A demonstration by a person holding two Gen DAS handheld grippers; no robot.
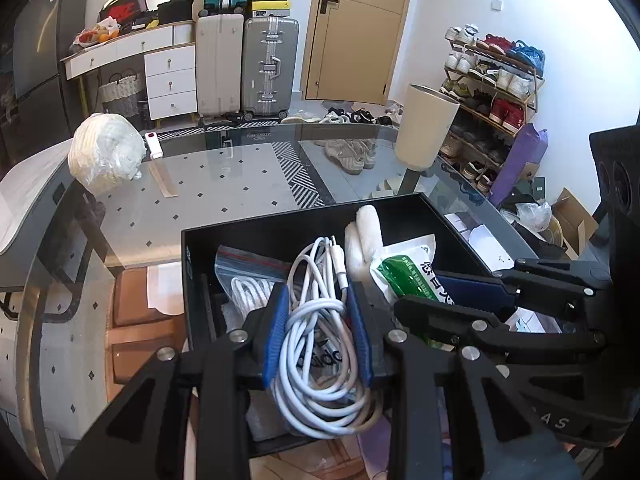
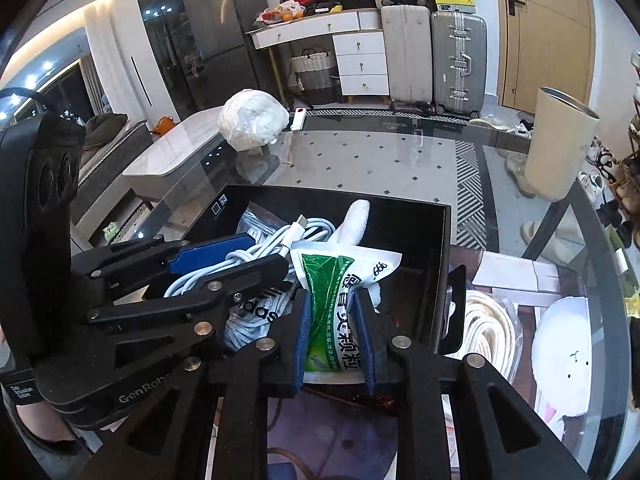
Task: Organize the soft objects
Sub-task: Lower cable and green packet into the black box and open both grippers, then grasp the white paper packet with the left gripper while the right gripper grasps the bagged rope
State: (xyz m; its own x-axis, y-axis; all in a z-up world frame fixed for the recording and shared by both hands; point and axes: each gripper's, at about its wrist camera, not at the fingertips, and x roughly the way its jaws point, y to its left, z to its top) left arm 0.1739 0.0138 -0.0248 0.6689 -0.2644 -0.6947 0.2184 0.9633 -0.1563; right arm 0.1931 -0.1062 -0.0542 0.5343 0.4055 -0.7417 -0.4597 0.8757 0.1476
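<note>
A black box (image 1: 280, 226) (image 2: 438, 232) sits at the near edge of the glass table. My left gripper (image 1: 318, 334) is shut on a coiled white cable (image 1: 316, 320) over the box; the cable also shows in the right wrist view (image 2: 264, 250). My right gripper (image 2: 334, 338) is shut on a green-and-white sachet (image 2: 332, 300), seen from the left wrist too (image 1: 408, 276). In the box lie a white fluffy roll (image 1: 366, 232) (image 2: 356, 220), a zip bag with white cord (image 1: 248, 280) and a printed white bag (image 2: 256, 314).
A bagged white bundle (image 1: 106, 154) (image 2: 254, 118) and a small white device (image 1: 154, 144) lie at the table's far left. A cream cylinder (image 1: 426, 126) (image 2: 560, 144) stands far right. Suitcases, drawers and a shoe rack (image 1: 494, 80) stand beyond. A coiled white rope (image 2: 490, 330) lies under the glass.
</note>
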